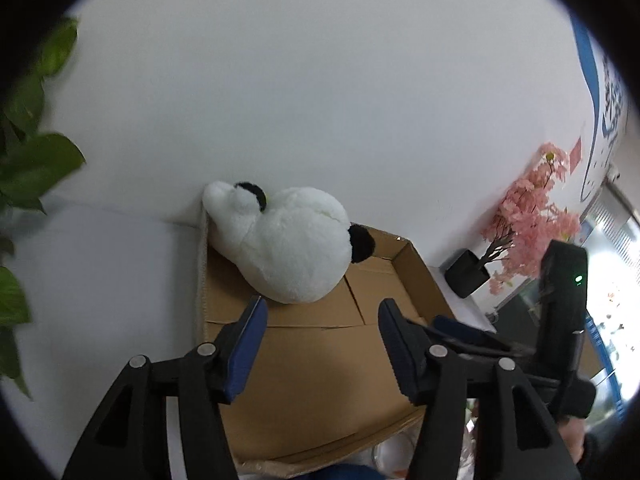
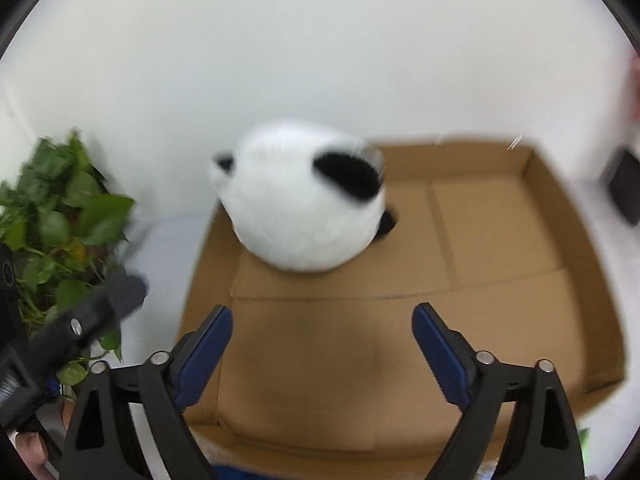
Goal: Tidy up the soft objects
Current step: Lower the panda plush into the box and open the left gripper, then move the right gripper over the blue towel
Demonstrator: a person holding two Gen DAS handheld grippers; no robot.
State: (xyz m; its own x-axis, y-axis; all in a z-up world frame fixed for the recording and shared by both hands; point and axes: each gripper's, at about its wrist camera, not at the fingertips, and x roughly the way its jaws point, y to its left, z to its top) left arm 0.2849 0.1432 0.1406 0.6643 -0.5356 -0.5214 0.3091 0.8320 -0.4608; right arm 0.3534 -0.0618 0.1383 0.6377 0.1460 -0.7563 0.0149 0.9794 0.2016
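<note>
A white plush panda (image 1: 288,240) with black ears lies in the far left corner of an open cardboard box (image 1: 320,360), against the white wall. My left gripper (image 1: 320,312) is open and empty, just short of the panda. In the right wrist view the panda (image 2: 304,208) is blurred and sits at the back left of the box (image 2: 500,300). My right gripper (image 2: 322,320) is open and empty above the box floor, apart from the panda. The right gripper's body shows in the left wrist view (image 1: 560,320).
A green leafy plant (image 2: 60,220) stands left of the box. A pink blossom tree in a black pot (image 1: 528,216) stands right of the box. A white wall runs behind the box. The left gripper's body (image 2: 80,328) reaches in at the left.
</note>
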